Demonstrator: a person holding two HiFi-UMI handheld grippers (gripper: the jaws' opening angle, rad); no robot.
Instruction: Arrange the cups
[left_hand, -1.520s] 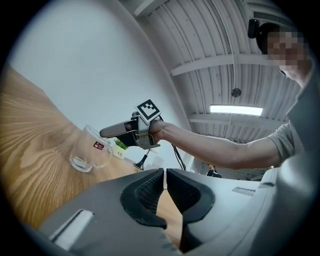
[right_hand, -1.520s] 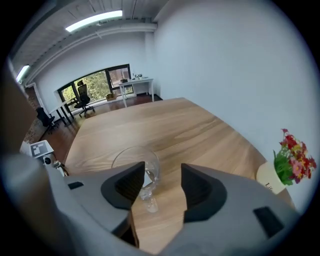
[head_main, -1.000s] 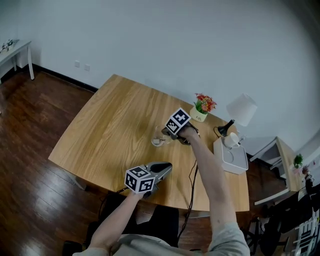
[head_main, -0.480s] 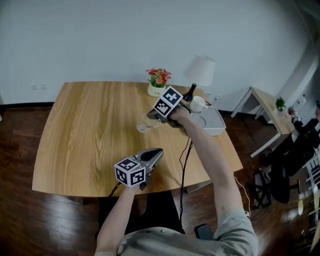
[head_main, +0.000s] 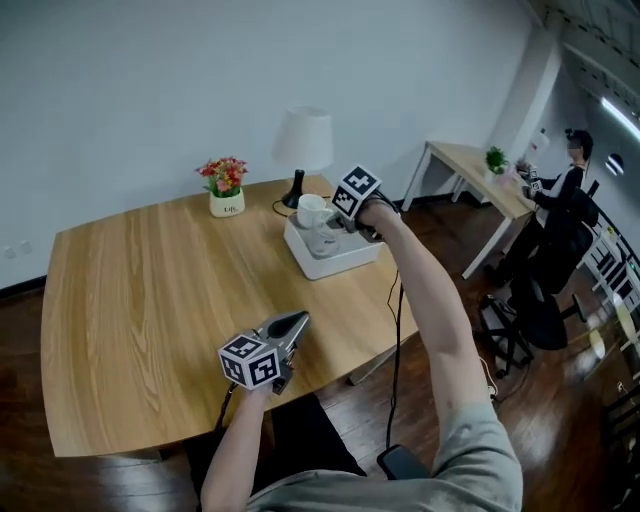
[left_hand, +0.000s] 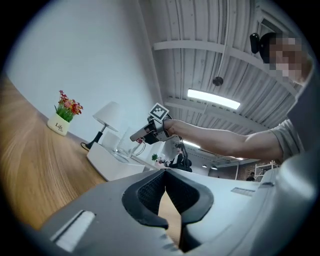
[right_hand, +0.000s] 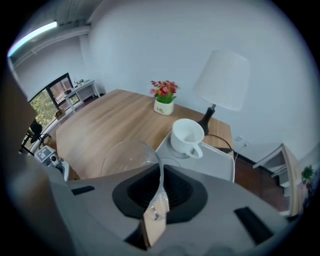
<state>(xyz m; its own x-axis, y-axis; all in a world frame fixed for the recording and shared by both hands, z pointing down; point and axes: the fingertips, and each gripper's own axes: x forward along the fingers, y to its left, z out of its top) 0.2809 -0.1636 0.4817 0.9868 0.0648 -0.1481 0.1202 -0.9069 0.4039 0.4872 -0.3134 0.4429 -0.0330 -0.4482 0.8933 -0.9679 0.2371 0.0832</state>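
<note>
Flower pot (left_hand: 59, 126) print: appears to read "Life", in dark script, as seen in the left gripper view.
Where it stands: on the pot's white front face.
Same print, head view and right gripper view: a dark mark, too small to read.

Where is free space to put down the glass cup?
For the glass cup, the white tray looks bare beside the white cup, on its handle side. The wooden table is bare from the flower pot to the near edge. Crowded: the far corner, around lamp and tray.
</note>
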